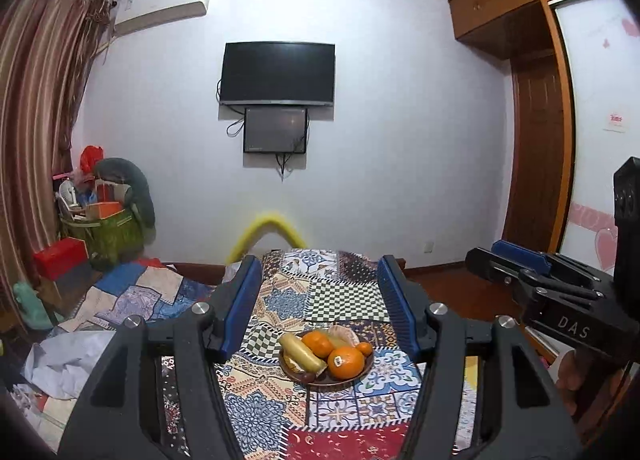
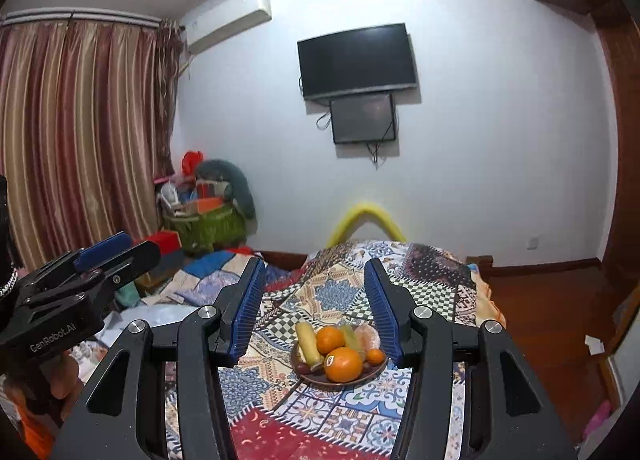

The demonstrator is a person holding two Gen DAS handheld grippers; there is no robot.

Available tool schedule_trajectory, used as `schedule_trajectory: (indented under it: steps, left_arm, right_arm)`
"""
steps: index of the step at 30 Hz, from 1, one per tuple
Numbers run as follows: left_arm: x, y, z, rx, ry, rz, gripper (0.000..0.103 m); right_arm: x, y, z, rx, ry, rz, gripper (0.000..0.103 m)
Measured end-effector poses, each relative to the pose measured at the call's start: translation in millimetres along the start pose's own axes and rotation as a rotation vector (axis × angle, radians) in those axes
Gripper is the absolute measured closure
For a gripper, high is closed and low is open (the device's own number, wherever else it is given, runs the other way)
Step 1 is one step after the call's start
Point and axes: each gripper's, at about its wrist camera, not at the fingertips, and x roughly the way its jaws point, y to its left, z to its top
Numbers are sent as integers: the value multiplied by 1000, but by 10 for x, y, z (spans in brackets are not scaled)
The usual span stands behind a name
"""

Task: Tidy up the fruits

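Observation:
A brown plate (image 1: 320, 383) (image 2: 316, 378) stands on the patchwork-covered table (image 1: 344, 292) (image 2: 336, 292). It holds a large stickered orange (image 1: 346, 362) (image 2: 344, 364), a smaller orange (image 1: 317, 343) (image 2: 330, 340), a small tangerine (image 1: 365, 348) (image 2: 375, 356), a long yellow fruit (image 1: 302, 352) (image 2: 308, 342) and dark small fruits. My left gripper (image 1: 319, 260) (image 2: 140, 246) hovers well above and short of the plate, open, with nothing between its blue pads. My right gripper (image 2: 314, 264) (image 1: 484, 254) hangs beside it at the same height, also open and holding nothing.
A yellow foam arch (image 1: 272, 223) rises at the table's far end. A bed with a patchwork quilt (image 1: 132, 292) lies left, with a cluttered green basket (image 1: 108, 232) behind it. A wooden wardrobe (image 1: 536, 163) stands at the right. A television (image 1: 278, 73) hangs on the far wall.

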Motion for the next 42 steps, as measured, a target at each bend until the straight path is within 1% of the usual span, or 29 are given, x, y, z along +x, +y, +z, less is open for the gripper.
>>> schedule_trajectory:
  steps: [2,3,5,7,8,9,11,14,16,18,20,23,24,34,42]
  left_arm:
    - [-64,-9,-5,-3,-3,-4,42]
    - [-85,-12,-7,-3,-5,-5,42]
    - [-128,-30,-17,-1,-8,-7,38]
    - [-155,-57,-34,3,-13,-1,36]
    - [-162,-64,-44,7,-14,4,35]
    - [-175,-76,-57,7,-12,5,34]
    - [-191,-90,-65,6,-8,5,34]
    - [-210,-116,-78,14,-7,17,33]
    - [-218,-130,-79,13,-7,17,28]
    - [-230,-132,-81,8,-9,16,21]
    - [-236,-135,-80,5,-11,21,17]
    - [-226,-148,-80,5,-11,25,6]
    - [-227,-153,-80,6,-12,28,4]
    - [-211,-133,-91,1,-8,35,2]
    - [-204,-128,-91,-2,-13,15,1]
  right_arm:
    - [-61,19,-9,1,-17,-11,53]
    - [-93,37,-4,-6,-26,-18,47]
    - [-139,58,-13,-10,-42,-26,40]
    - [-157,74,-14,-15,-54,-35,40]
    - [-151,73,-14,-14,-58,-39,37]
    - [-157,77,-18,-13,-63,-46,27]
    - [-206,94,-36,-9,-84,-64,15]
    - [-233,107,-35,-21,-100,-92,15]
    - [-271,111,-58,-20,-99,-91,14]
    - [-326,125,-80,-25,-101,-100,9]
    - [-348,122,-104,-31,-106,-114,4]
    - [-381,129,-133,-35,-113,-129,2]
    - [-381,123,-134,-33,-113,-130,1]
    - [-414,66,-157,-23,-116,-146,0]
    - [-434,88,-159,-27,-117,-163,0]
